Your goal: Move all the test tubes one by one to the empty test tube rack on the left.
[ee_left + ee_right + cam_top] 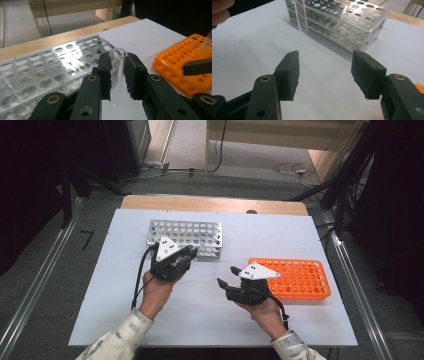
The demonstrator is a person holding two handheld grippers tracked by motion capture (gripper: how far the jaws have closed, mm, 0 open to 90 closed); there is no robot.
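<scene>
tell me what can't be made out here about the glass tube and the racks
- Glass tube, left gripper view: its lower end is hidden by the left tongs clamped on it.
- Metal rack, high view: the left tongs cover part of its near edge.
- Orange rack, high view: holes too small to tell whether any hold tubes.

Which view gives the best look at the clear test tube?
The left gripper view: the test tube stands clamped between the left gripper jaws, open rim toward the camera. The right gripper view shows it farther off, in front of the metal rack. In the high view I cannot make the tube out.
</scene>
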